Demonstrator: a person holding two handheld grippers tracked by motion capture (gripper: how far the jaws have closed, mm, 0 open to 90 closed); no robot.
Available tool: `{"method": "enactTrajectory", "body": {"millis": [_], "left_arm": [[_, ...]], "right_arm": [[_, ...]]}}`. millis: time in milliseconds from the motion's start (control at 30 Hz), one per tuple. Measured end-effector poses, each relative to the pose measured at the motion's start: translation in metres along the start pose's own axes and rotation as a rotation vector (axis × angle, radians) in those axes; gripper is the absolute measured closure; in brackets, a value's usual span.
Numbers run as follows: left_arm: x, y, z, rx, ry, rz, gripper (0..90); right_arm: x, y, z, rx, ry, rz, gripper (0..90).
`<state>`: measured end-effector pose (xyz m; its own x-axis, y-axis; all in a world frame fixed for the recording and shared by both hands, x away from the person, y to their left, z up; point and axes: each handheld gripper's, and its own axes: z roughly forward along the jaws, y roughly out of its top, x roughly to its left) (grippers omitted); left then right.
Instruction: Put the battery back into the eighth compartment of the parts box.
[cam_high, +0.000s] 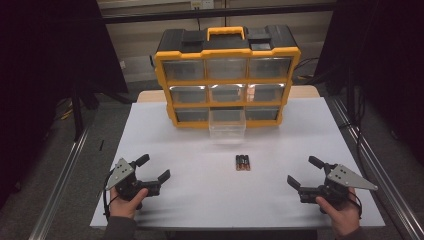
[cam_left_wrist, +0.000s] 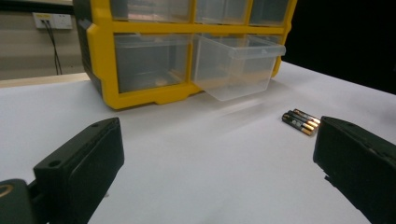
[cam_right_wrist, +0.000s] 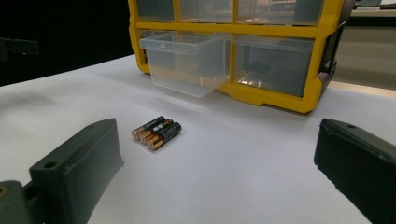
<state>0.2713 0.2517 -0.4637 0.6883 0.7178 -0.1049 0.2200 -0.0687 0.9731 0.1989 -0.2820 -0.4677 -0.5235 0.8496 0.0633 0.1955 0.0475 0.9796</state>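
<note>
High view, catalogued. White table (cam_high: 200, 200), rectangular, bare across most of its surface. Yellow-and-black drawer cabinet (cam_high: 227, 75) at 12 o'clock on the table, upright, three rows of three clear drawers. Bottom-middle drawer (cam_high: 227, 125) pulled out toward 6 o'clock, clear plastic, nothing visible inside. Three batteries (cam_high: 243, 162) just past table centre, lying flat side by side and touching, long axes running 12 to 6, at 6 o'clock from the pulled-out drawer and apart from it. Left gripper (cam_high: 153, 168) at 8 o'clock, held in a hand (cam_high: 124, 201), jaws spread wide, nothing between them, grey three-cornered plate on top. Right gripper (cam_high: 304, 171) at 4 o'clock, held in the other hand (cam_high: 345, 215), jaws likewise spread wide and holding nothing. Both grippers well apart from the batteries, one to each side. Left gripper view: batteries toward 2 o'clock, near the right-hand jaw. Right gripper view: batteries toward 10 o'clock, gold ends nearest.
</note>
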Motion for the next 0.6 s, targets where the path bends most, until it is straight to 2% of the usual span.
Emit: {"method": "enactTrajectory", "body": {"millis": [133, 167, 267, 300, 367, 400, 433, 467, 500, 533, 600], "left_arm": [[-0.004, 0.001, 0.006, 0.019, -0.007, 0.026, 1.9], [-0.005, 0.001, 0.008, 0.03, -0.027, 0.039, 1.9], [-0.01, 0.002, 0.017, 0.022, -0.038, 0.024, 1.5], [-0.009, 0.003, 0.019, 0.039, -0.034, 0.045, 1.5], [-0.011, 0.005, 0.025, 0.048, -0.047, 0.057, 1.4], [-0.014, 0.005, 0.028, 0.047, -0.039, 0.052, 1.4], [-0.015, 0.006, 0.031, 0.045, -0.052, 0.049, 1.4], [-0.017, 0.006, 0.034, 0.063, -0.038, 0.058, 1.4], [-0.02, 0.006, 0.037, 0.059, -0.044, 0.049, 1.5], [-0.02, 0.007, 0.038, 0.075, -0.048, 0.07, 1.4], [-0.026, 0.008, 0.045, 0.079, -0.062, 0.057, 1.5]], "right_arm": [[-0.001, 0.0, 0.0, -0.002, 0.001, 0.003, 0.1], [-0.001, 0.0, -0.001, -0.002, 0.001, 0.003, 0.1], [-0.001, 0.0, -0.001, -0.001, 0.002, -0.005, 0.1], [-0.001, 0.0, -0.001, -0.002, 0.001, -0.005, 0.1], [0.0, 0.001, -0.001, -0.001, 0.01, -0.008, 0.1], [0.0, 0.001, 0.0, -0.003, 0.011, -0.01, 0.1], [0.0, 0.001, 0.0, -0.003, 0.011, -0.01, 0.1], [0.001, 0.001, 0.0, -0.003, 0.013, -0.011, 0.2], [0.001, 0.001, 0.001, -0.003, 0.018, -0.013, 0.2], [0.001, 0.001, 0.001, -0.003, 0.018, -0.013, 0.2], [0.001, 0.001, 0.001, -0.001, 0.017, -0.012, 0.2]]}}
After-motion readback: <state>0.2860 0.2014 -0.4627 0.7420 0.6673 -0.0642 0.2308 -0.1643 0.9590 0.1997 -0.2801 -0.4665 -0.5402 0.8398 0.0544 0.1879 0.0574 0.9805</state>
